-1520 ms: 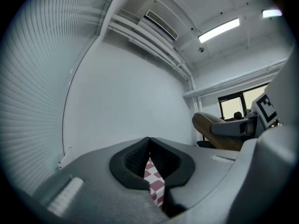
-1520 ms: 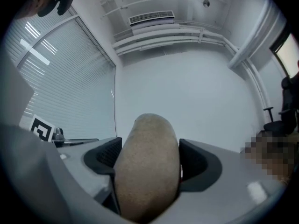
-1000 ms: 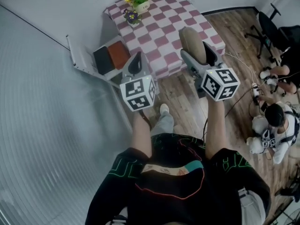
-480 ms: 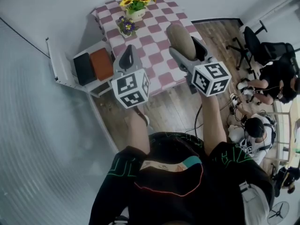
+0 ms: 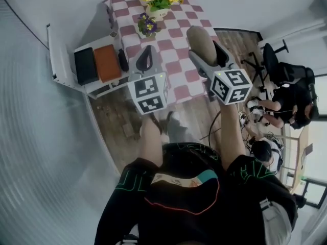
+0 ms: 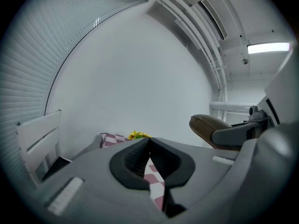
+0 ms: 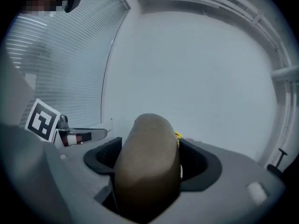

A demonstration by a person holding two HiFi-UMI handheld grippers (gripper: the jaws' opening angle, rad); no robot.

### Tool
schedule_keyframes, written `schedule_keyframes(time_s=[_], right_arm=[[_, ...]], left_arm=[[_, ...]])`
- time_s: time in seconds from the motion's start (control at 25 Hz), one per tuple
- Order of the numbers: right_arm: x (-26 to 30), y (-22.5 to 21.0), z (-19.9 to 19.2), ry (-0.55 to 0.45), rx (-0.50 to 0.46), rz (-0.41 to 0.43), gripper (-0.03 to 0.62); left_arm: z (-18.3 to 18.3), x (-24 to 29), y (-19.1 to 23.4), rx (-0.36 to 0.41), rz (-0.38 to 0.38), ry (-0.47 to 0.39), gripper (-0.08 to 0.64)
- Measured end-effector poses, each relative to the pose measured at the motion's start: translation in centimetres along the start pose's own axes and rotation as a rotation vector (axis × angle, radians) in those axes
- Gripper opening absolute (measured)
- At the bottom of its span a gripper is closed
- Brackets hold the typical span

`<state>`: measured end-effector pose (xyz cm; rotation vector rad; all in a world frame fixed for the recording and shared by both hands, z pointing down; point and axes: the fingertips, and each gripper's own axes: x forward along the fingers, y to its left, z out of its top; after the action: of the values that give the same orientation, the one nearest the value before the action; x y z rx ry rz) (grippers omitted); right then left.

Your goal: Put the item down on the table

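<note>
White shelf unit (image 5: 60, 68) is standing far left, just beside the checkered counter (image 5: 176, 32). Left tool (image 5: 148, 52) is hovering over the counter's near edge, jaws meeting at the tips and gripping nothing. Sunflower pot (image 5: 158, 3) is sitting at the counter's far end. Right tool (image 5: 207, 50) is clamping the brown oblong item (image 5: 198, 39), holding it in the air above the counter's right side.
</note>
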<state>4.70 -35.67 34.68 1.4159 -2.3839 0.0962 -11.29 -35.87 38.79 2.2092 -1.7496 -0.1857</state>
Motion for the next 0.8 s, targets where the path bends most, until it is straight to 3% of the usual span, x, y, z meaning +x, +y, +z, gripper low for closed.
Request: schedule_keyframes(time_s=[0.24, 0.52, 0.8], right_arm=[[3.0, -0.5, -2.5, 0.011, 0.046, 0.029, 0.387], [6.4, -3.5, -5.2, 0.050, 0.063, 0.045, 0.387], [10.7, -6.2, -10.1, 0.138, 0.122, 0.088, 0.387]], left_arm=[[-2.2, 0.7, 2.4, 0.020, 0.053, 0.049, 0.009], [-4.3, 4.9, 1.4, 0.055, 0.057, 0.111, 0.009], [-9.1, 7.6, 2.0, 0.048, 0.115, 0.229, 0.009]])
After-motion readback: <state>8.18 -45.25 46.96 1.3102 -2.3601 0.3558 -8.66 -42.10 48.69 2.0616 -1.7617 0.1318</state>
